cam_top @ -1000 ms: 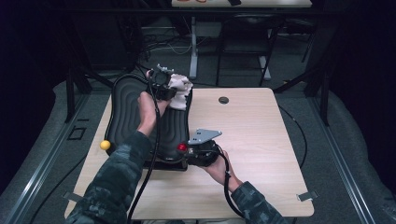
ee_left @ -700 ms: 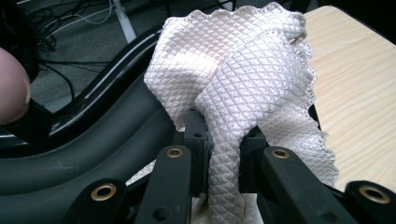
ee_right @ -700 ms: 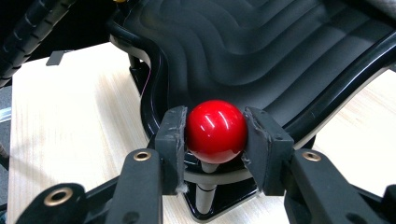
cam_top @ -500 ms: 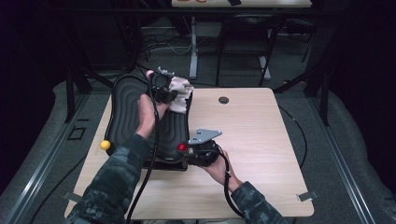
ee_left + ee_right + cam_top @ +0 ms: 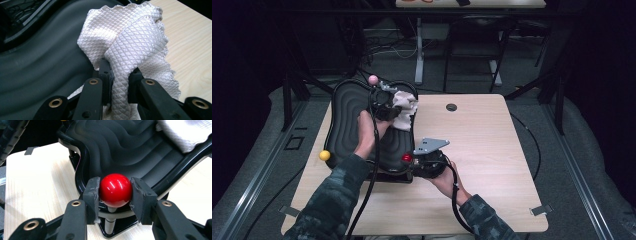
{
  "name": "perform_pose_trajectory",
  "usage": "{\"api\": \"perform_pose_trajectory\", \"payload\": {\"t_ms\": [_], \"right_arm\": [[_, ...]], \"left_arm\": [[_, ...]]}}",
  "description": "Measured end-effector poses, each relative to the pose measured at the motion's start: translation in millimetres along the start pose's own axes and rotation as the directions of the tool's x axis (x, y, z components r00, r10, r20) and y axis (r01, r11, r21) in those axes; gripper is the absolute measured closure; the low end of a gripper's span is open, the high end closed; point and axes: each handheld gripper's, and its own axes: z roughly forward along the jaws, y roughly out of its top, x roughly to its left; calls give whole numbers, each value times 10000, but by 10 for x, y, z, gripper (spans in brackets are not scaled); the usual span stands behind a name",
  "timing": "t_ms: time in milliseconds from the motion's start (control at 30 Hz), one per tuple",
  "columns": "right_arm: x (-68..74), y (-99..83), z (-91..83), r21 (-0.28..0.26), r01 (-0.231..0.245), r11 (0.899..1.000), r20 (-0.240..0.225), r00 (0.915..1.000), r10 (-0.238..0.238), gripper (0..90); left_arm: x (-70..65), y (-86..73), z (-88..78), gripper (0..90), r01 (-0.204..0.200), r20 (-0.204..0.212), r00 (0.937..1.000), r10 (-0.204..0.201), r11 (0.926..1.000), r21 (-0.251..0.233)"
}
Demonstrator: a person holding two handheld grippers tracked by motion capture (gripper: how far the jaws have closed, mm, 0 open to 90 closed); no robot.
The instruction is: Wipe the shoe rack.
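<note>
Left gripper (image 5: pixel 388 103) slid slightly across the black ridged tray (image 5: pixel 347 115), clenched on one white cloth (image 5: pixel 130 45) at its far edge (bare tabletop beside). Right gripper (image 5: pixel 115 191) clamps one red knob (image 5: pixel 115 190).

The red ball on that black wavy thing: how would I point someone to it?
Find the wooden table, then the black ribbed tray on its left side. At the tray's near right corner, the red ball tops a short post, clamped in the right claw. The other corner balls are yellow and pink.
</note>
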Motion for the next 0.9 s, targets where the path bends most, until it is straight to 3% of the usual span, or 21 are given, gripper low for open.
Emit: {"api": "perform_pose_trajectory", "payload": {"t_ms": [200,667,900], "right_arm": [[2,5,-1,54,-69,10000,1,10000,69,602],[2,-1,4,-27,-101,9999,-55,9999,100,602],[3,-4,4,-32,-93,10000,-41,9999,93,602]], "left_arm": [[-45,-150,-51,791,20,171,9999,-18,10000,-85],[-193,-463,-158,791,-416,358,9985,420,9990,-134],[-246,-588,-200,791,-387,481,9981,395,9991,-187]]}}
